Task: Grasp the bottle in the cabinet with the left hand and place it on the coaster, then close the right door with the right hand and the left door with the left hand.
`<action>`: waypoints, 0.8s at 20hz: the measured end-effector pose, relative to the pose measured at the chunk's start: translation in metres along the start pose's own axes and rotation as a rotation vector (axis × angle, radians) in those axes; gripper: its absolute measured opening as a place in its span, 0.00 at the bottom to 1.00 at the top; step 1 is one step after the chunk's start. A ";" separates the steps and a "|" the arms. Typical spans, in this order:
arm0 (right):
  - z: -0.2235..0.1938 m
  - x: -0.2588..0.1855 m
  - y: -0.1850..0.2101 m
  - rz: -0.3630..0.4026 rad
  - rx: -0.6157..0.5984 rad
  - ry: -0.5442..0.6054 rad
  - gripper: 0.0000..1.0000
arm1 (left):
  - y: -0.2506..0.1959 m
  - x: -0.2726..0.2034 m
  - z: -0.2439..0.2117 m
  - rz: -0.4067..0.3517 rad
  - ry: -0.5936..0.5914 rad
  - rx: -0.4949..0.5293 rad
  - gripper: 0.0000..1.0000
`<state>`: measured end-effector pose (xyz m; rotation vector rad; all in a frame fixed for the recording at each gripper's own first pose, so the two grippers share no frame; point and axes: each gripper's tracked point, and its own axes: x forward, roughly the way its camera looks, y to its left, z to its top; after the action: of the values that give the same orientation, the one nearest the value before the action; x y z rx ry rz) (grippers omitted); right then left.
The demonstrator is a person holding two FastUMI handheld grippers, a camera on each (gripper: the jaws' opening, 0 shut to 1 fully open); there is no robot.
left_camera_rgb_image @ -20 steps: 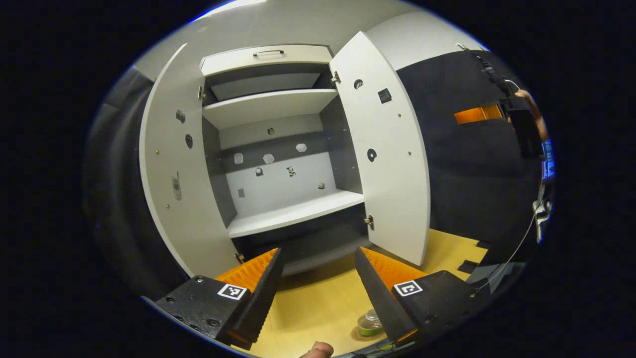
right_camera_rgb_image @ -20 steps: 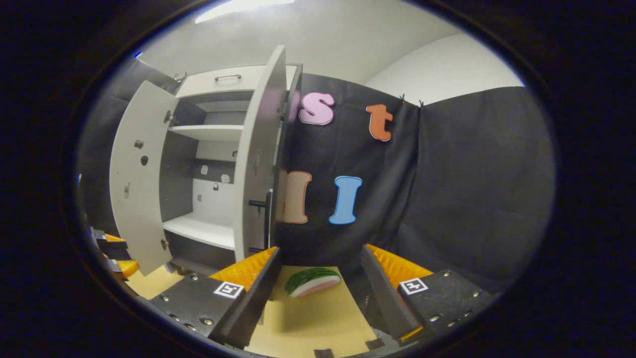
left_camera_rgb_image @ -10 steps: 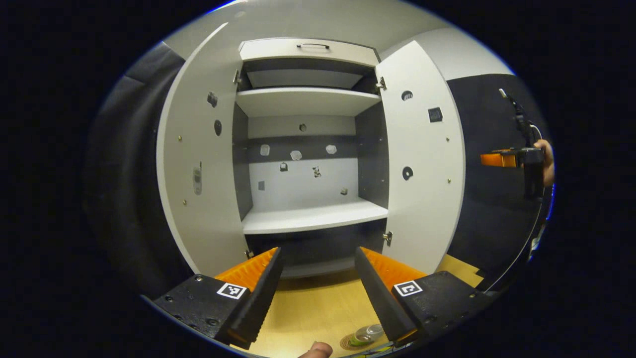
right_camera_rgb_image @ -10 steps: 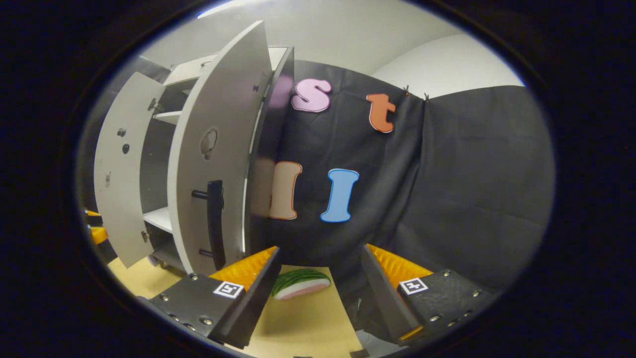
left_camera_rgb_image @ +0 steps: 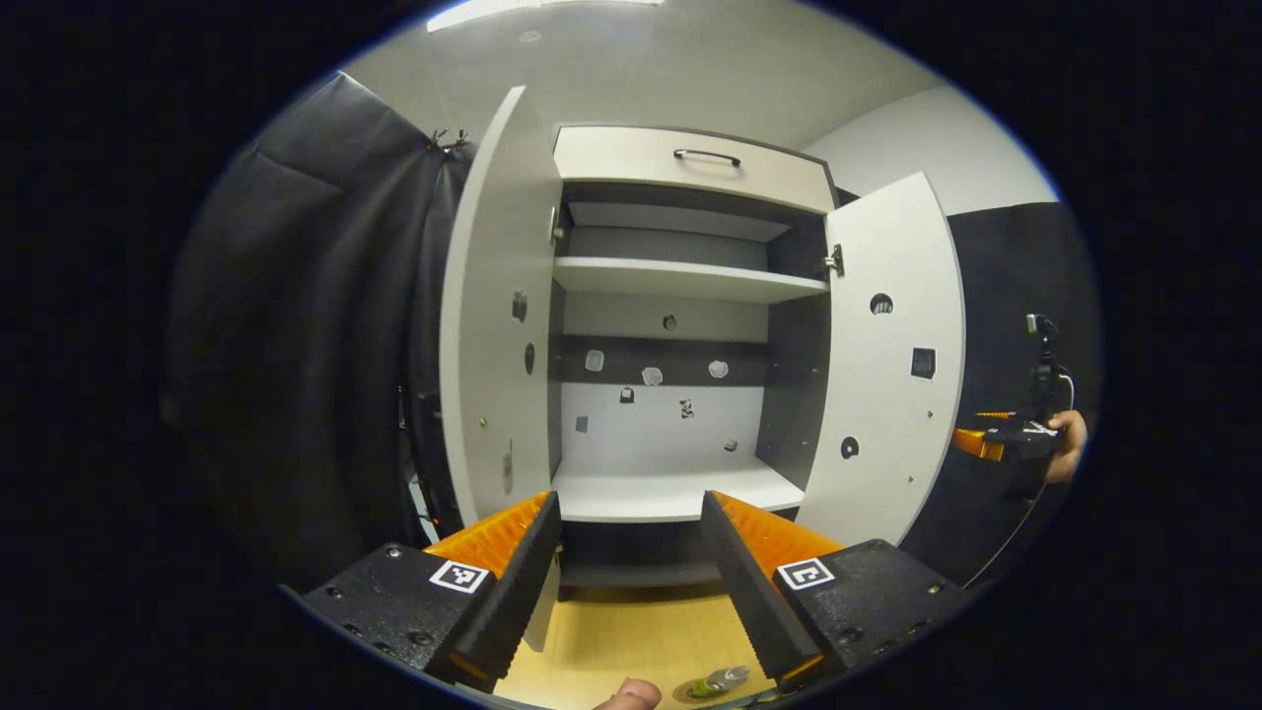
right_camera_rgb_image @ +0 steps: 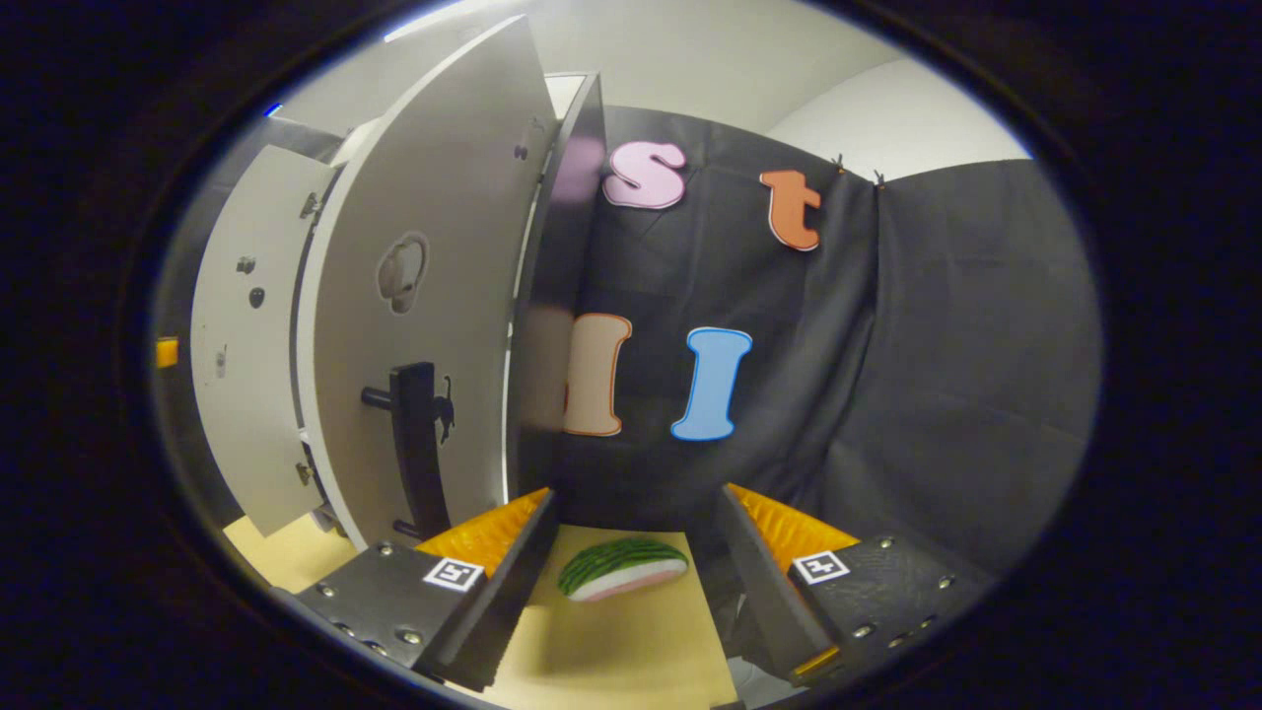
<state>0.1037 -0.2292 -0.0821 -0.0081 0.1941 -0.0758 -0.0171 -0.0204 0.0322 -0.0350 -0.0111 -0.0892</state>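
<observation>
Left hand-held gripper & right hand-held gripper both spread, gripping nothing; cabinet doors ajar.

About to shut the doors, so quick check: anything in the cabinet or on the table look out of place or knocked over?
One oddity: a watermelon slice lies on the table near the right door. The cabinet shelves look bare.
</observation>
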 end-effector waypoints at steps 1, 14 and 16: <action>0.000 0.001 0.004 0.011 0.003 0.005 1.00 | 0.012 -0.006 0.004 0.016 -0.005 0.018 0.90; -0.011 0.000 0.061 0.132 -0.085 0.074 0.91 | 0.093 -0.027 -0.007 0.125 0.005 -0.037 0.90; -0.011 -0.001 0.063 0.121 -0.079 0.066 0.91 | 0.097 -0.025 -0.008 0.127 0.004 -0.043 0.90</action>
<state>0.1049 -0.1663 -0.0935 -0.0731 0.2633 0.0521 -0.0331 0.0784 0.0205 -0.0787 -0.0032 0.0375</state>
